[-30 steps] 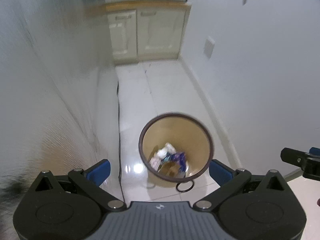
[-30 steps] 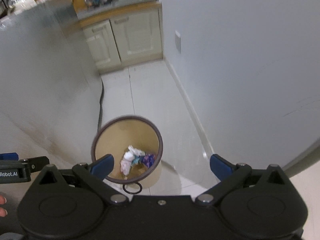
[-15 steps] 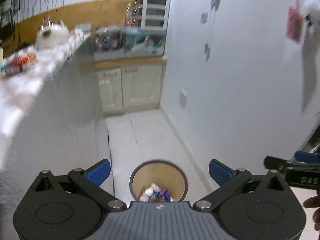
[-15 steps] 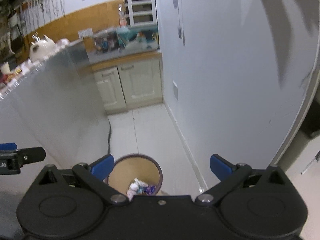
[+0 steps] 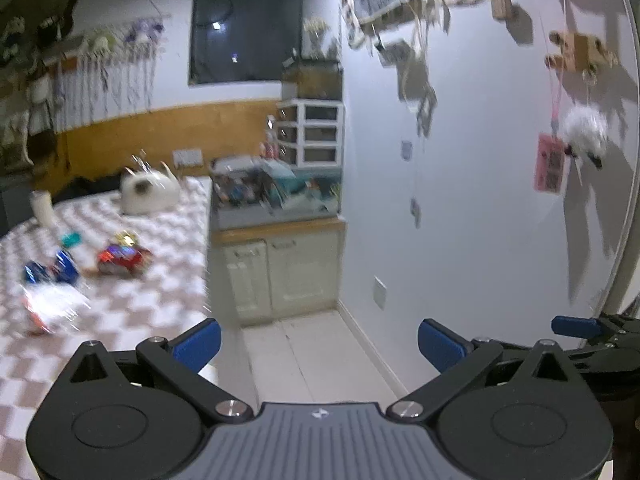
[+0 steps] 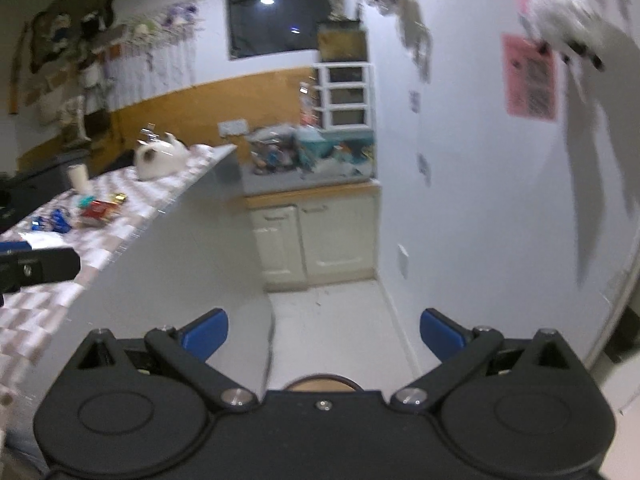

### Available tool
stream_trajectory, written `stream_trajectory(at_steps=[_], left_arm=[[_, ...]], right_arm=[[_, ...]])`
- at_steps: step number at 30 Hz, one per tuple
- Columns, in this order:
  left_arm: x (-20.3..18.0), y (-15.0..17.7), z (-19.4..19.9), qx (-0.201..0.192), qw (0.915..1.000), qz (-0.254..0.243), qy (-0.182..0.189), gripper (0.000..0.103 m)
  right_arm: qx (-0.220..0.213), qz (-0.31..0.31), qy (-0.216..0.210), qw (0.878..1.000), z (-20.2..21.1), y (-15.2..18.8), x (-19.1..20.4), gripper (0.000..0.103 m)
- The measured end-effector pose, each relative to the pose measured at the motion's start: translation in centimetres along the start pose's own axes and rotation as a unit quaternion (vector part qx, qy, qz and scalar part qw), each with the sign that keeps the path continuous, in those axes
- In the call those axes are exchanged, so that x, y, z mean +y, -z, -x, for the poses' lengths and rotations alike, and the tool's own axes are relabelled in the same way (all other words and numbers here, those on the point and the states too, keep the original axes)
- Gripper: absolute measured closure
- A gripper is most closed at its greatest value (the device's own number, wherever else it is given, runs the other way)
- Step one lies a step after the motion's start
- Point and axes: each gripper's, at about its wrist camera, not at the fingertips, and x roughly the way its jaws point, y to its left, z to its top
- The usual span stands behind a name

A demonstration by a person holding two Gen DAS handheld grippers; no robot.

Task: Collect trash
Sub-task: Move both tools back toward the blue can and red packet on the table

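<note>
Both grippers are raised and open, with nothing between their blue pads. My left gripper (image 5: 319, 343) points over the corner of a checkered table (image 5: 152, 304). On that table lie a red wrapper (image 5: 120, 258), blue wrappers (image 5: 52, 270) and a blurred white and red wrapper (image 5: 48, 306). My right gripper (image 6: 323, 334) looks down the aisle; only the rim of the brown trash bin (image 6: 322, 382) shows, just above its body. The same red wrapper (image 6: 98, 210) and blue wrappers (image 6: 52, 218) appear at the left of the right wrist view. The right gripper (image 5: 588, 330) shows at the right edge of the left wrist view.
A white teapot (image 5: 148, 192) and a white cup (image 5: 42, 208) stand at the table's far end. Cream cabinets (image 5: 280, 272) with a cluttered counter close the aisle. A white wall (image 5: 480, 220) with hanging decorations runs along the right. The white tiled floor (image 6: 332, 320) lies between.
Both grippers have tilted up from the trash bin, so the bin has dropped out of the left view and the tabletop with its wrappers has come into sight.
</note>
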Motion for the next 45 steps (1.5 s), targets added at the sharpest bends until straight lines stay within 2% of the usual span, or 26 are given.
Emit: stream_trajectory(at_steps=[5,13,17,23,25,28,30,33,38,41,45], left_arm=[[4.3,-1.4,1.7,-0.021,0.9997,0.007,-0.009,0.0],[13.3,-2.8,2.2,-0.023,0.9965,0.025,-0.077,0.0],[18.6,-2.6,1.9,-0.014,0.9927,0.055,-0.106,0.0],[25.6,-2.2,0.4,-0.002,0.9862,0.11,-0.124,0.0],[27.4,-2.3,-0.5,0.002,0.9846,0.13,-0.117,0.0],[30.2,-2.1,-2.2,0.013,0.9808,0.173,-0.089,0.0],[31.7,-1.9,-3.4,0.02,0.976,0.207,-0.064,0.0],[33.6,-1.2,-4.9,0.024,0.9658,0.257,-0.025,0.0],[34.5,0.0,-6.8,0.026,0.9635,0.266,0.016,0.0],[34.7,0.6,-7.7,0.025,0.9593,0.277,0.049,0.0],[35.1,1.6,-9.1,0.023,0.9532,0.295,0.061,0.0]], right_arm=[[-0.011,0.022,-0.035,0.999,-0.2,-1.5,3.9,0.0],[-0.016,0.037,-0.1,0.994,-1.9,-4.0,10.4,0.0],[-0.018,0.054,-0.126,0.99,-3.6,-5.4,13.8,0.0],[-0.028,0.075,-0.168,0.983,-6.9,-7.6,18.3,0.0],[-0.032,0.084,-0.178,0.98,-8.1,-8.4,19.3,0.0],[-0.042,0.107,-0.195,0.974,-10.5,-10.0,21.2,0.0],[-0.049,0.115,-0.208,0.97,-12.1,-11.1,22.1,0.0],[-0.036,0.12,-0.24,0.963,-14.8,-12.7,23.6,0.0],[-0.018,0.151,-0.278,0.949,-19.8,-14.2,26.1,0.0],[-0.007,0.174,-0.297,0.939,-22.2,-14.5,27.7,0.0],[-0.005,0.204,-0.293,0.934,-25.1,-14.7,29.9,0.0]])
